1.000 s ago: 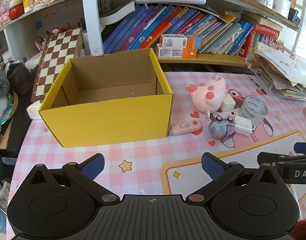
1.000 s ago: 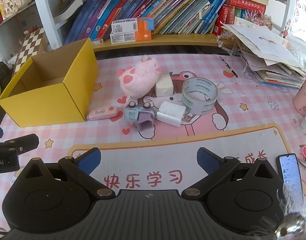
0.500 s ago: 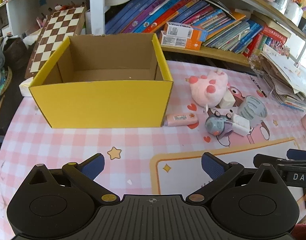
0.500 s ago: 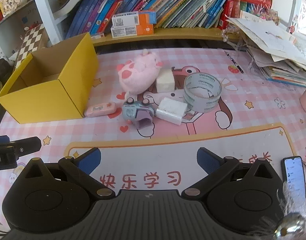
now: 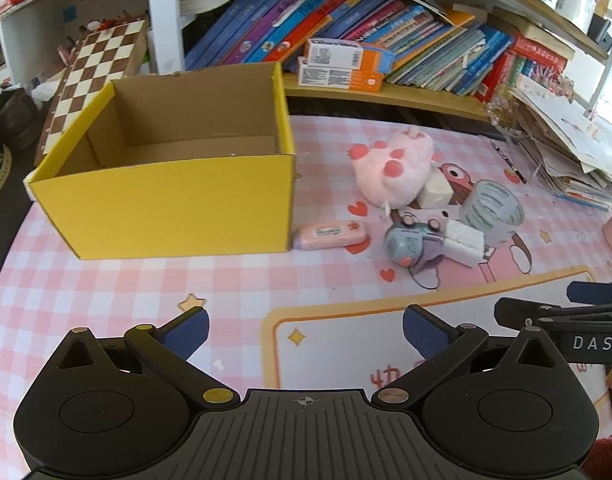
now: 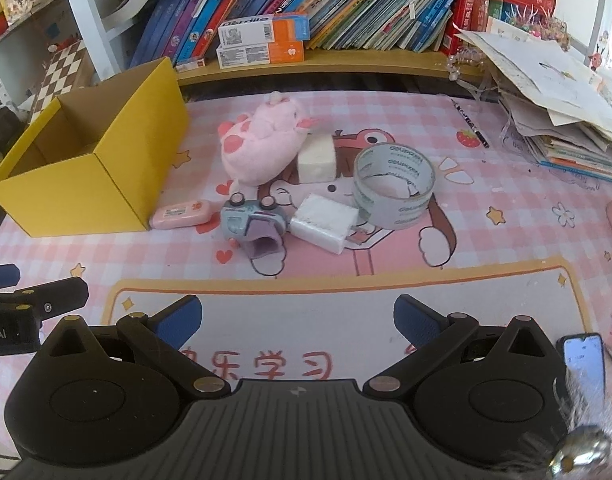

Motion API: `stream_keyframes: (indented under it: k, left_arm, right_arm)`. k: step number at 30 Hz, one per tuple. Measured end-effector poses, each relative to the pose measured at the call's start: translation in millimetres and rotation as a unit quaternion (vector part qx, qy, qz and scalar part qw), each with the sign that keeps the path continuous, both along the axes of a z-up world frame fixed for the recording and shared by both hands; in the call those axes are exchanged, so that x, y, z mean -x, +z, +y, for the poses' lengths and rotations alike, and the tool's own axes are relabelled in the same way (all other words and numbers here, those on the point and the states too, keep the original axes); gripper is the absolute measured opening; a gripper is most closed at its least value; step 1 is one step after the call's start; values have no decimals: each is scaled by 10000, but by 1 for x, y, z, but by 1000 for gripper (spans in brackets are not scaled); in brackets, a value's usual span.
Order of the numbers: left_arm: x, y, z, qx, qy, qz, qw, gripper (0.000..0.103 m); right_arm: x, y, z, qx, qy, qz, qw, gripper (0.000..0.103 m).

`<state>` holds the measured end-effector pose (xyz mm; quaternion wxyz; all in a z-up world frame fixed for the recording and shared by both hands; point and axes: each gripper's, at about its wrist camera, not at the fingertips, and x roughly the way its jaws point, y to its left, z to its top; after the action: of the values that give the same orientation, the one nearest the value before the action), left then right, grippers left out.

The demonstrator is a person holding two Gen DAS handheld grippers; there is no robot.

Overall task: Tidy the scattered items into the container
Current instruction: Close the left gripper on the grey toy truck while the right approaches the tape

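Far left, against the shelving: a brown-and-cream chessboard, tilted. Just right of it, on the pink checked desk: an open yellow cardboard box, brown inside, nothing visible in it. Touching or nearly touching the box's right front corner: a flat pink packet lying on its side. Next along: a small blue-grey toy car with a lilac part, upside down or tipped, wheels showing on top. Behind the car: a pink plush toy with darker pink spots, resting against a cream block. Right of the car, touching it: a white wrapped rectangular block. Beside that, leaning on it: a roll of clear tape standing tilted. Farther right, at the desk's edge: a heap of loose papers and booklets; near the bottom right corner, a phone with its screen lit. Behind everything: a shelf of leaning books.

Low in front, over the printed mat: left claw spread wide, holding nothing. Right claw likewise parted and empty, well short of the items.
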<state>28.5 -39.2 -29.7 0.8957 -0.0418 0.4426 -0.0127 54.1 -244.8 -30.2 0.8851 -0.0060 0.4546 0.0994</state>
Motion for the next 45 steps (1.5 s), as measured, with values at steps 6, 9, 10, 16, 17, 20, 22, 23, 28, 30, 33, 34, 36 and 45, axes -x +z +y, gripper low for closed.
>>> stream_keyframes:
  k: [6,9,10,16,17,20,22,23,28,30,33,34,36,45]
  left_arm:
    - [-2,-2,-21,1,-162,-75,9998,103]
    - [-6,1,-28,30,-280,-232,9993,103]
    - [-7,4,-30,26,-264,-326,9991,103]
    - [-14,12,-43,-137,-338,-863,9956,103]
    - [-15,13,-46,-200,-370,-903,9950,103]
    - [-18,15,-53,-330,-418,-1027,9933,103]
    - [-20,14,-57,-421,-429,-997,9932,103]
    - [-21,14,-59,-437,-461,-957,9934,103]
    - [-30,14,-70,-665,-650,-775,9926,103]
    - [-32,13,-71,-620,-690,-769,9927,103]
    - [-38,9,-73,-520,-664,-653,9943,103]
    - [-40,7,-73,-511,-637,-601,9948,103]
    - [-45,3,-73,-495,-590,-503,9958,103]
    - [-61,-11,-76,-333,-661,-201,9971,102]
  right_arm:
    - [-1,-2,-15,64,76,-88,9999,103]
    - [-2,-2,-27,44,16,-133,9999,103]
    - [-3,-2,-31,29,-14,-153,9999,103]
    - [-6,1,-50,-156,-170,-315,9992,103]
    - [-7,2,-52,-190,-182,-370,9990,103]
    - [-7,6,-56,-229,-190,-596,9978,103]
    - [-9,7,-58,-286,-174,-722,9968,103]
    - [-11,7,-59,-320,-168,-714,9968,103]
    - [-23,3,-64,-392,-209,-689,9966,103]
    - [-27,2,-67,-402,-250,-720,9963,103]
    - [-35,-1,-72,-422,-316,-744,9958,102]
    - [-37,-2,-73,-429,-339,-751,9957,101]
    - [-42,-4,-77,-443,-383,-767,9953,101]
    - [-59,-14,-80,-433,-236,-733,9961,89]
